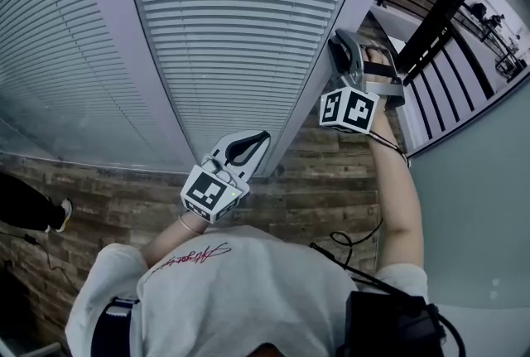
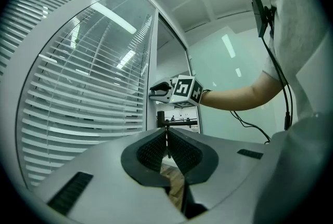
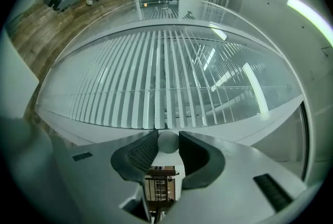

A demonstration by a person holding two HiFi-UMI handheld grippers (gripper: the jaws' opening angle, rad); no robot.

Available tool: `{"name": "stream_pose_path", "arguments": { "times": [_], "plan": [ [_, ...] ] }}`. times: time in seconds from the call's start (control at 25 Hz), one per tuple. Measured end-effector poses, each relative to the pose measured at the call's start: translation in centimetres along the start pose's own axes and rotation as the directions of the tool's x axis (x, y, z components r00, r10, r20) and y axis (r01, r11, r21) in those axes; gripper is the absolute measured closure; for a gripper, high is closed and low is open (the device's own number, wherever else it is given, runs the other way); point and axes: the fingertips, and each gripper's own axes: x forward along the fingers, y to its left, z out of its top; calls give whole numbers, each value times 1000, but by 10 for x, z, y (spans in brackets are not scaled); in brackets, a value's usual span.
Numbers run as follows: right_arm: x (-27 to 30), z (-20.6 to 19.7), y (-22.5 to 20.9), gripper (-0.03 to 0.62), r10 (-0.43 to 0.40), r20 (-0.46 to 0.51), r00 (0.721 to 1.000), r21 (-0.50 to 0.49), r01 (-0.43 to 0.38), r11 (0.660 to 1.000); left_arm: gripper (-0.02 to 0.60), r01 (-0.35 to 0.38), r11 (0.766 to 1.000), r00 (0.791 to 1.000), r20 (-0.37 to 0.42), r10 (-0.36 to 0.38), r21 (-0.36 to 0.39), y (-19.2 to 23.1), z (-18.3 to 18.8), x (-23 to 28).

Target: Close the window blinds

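Blinds (image 1: 240, 24) across the window ahead, gaps between slats; right tool (image 3: 167, 137) pinching a pale round knob (image 3: 167, 146) by the frame (image 1: 319, 98); left tool (image 2: 166, 137) pressed together, lower, near that frame

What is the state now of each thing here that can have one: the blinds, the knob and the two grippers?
blinds: lowered, slats tilted open, gaps showing between them.
round knob: clamped between the right gripper's pads.
right gripper: shut on the round knob.
left gripper: jaws together, holding nothing.
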Motion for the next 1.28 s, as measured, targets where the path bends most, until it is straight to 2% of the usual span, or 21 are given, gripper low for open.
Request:
{"name": "stream_pose_path", "arguments": {
  "times": [0.24,0.52,0.68,0.88,0.96,1.08,1.2,1.28],
  "plan": [
    [-1,1,3,462,41,15,999,-219,-37,975,561,8,1000,1000,0,-8,3,-4,0,0],
    [-1,1,12,462,87,19,996,-433,-70,898,561,2,1000,1000,2,-2,-1,-2,-3,0],
    [-4,4,18,462,135,23,991,-508,-105,855,561,-2,1000,1000,-4,2,-4,-4,-6,0],
    [-3,3,17,462,137,12,990,-549,-108,829,561,11,1000,1000,-20,-11,-1,-7,-8,3],
    [-2,5,15,462,123,3,992,-529,-103,842,561,13,1000,1000,-17,-13,-5,-8,-7,3],
    [0,3,13,462,85,-4,996,-415,-79,907,561,3,1000,1000,-13,-3,-15,-6,-7,1],
    [-4,2,4,462,33,41,999,-170,-26,985,561,5,999,1000,-31,-6,-37,-4,-3,2],
    [-8,2,0,461,-18,51,999,31,16,999,561,7,999,999,-42,-8,-38,-3,-5,2]
  ]
}}
